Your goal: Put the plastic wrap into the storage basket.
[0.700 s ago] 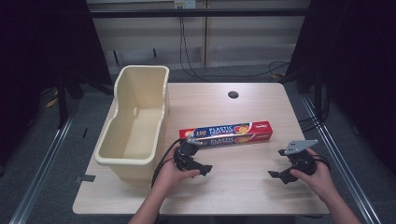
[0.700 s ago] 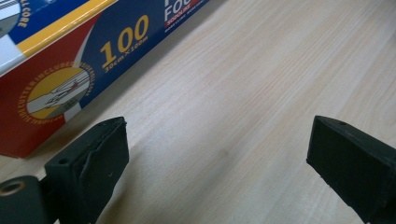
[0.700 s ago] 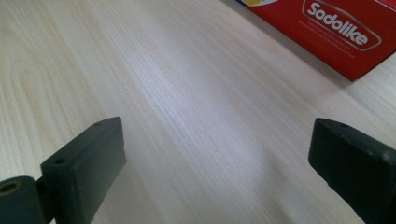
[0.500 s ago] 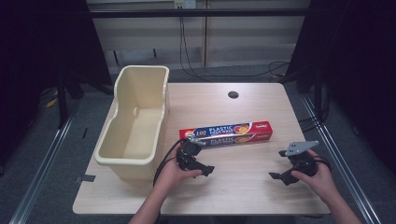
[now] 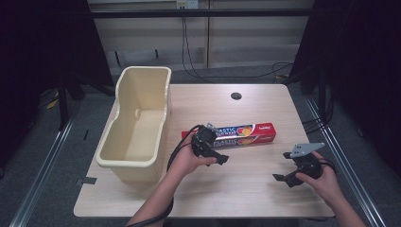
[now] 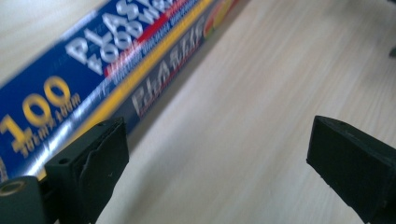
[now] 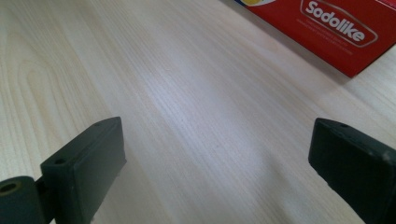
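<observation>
Gaping wide, left hand-held gripper [image 6: 219, 154] beside plastic wrap box [image 6: 107, 70], empty.

Left gripper [image 6: 219, 168]: two black jaws rising from the bottom edge, at 7 and 4 o'clock, set wide apart with bare table between them.

Plastic wrap box [image 6: 116, 70]: long carton, blue with a yellow stripe and white lettering, "100" legible at 9 o'clock; runs diagonally from 8 o'clock up to 12 o'clock. Its near end sits just behind the 7 o'clock jaw.

Wooden table [image 6: 261, 88]: pale grain, filling the 1 to 5 o'clock area.
</observation>
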Tool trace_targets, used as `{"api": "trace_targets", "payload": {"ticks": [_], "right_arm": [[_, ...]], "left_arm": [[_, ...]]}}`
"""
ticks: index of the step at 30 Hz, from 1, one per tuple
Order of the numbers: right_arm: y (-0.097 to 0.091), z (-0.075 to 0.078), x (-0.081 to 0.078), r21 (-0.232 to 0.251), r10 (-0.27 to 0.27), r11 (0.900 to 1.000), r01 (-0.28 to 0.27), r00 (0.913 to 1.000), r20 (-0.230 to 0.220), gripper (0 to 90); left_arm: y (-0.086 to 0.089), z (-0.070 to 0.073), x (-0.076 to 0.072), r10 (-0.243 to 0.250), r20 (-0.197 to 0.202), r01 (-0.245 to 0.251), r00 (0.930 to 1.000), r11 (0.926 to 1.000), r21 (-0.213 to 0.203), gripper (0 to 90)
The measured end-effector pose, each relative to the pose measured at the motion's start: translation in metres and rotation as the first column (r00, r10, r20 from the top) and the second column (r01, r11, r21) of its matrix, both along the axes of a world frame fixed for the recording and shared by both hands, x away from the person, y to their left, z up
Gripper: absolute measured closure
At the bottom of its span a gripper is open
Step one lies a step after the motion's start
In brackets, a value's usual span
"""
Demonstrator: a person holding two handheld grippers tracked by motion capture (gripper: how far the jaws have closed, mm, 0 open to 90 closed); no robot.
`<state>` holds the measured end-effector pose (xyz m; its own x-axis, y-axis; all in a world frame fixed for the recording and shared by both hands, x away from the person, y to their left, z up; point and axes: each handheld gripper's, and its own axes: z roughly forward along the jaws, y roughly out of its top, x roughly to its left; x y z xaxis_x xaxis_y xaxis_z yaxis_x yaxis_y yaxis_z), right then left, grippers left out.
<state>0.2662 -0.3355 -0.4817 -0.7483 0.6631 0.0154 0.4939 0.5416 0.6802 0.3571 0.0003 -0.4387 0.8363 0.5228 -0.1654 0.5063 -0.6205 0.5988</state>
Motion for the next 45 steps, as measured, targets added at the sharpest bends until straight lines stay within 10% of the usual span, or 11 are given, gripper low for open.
{"api": "trace_targets", "payload": {"ticks": [9,24,36,45], "right_arm": [[0.002,0.002,0.001,0.012,0.006,0.9999,-0.006,1.0000,0.004,3.8],[0.004,0.002,0.002,0.016,0.013,0.9998,-0.013,0.9999,0.002,3.8],[0.005,0.003,0.002,0.031,0.013,0.9994,-0.013,0.9999,0.001,3.8],[0.006,0.004,0.003,0.041,0.012,0.9991,-0.012,0.9999,0.002,3.8]], "left_arm": [[-0.033,0.011,0.032,-0.022,0.001,0.022,0.9998,0.9988,0.043,5.0],[-0.053,-0.013,0.079,-0.010,-0.020,0.011,0.9998,0.9975,0.070,2.3],[-0.059,-0.019,0.072,-0.080,-0.028,0.084,0.9964,0.9701,0.228,19.3],[-0.059,-0.022,0.068,-0.133,-0.042,0.139,0.9902,0.9714,0.193,26.8]]}}
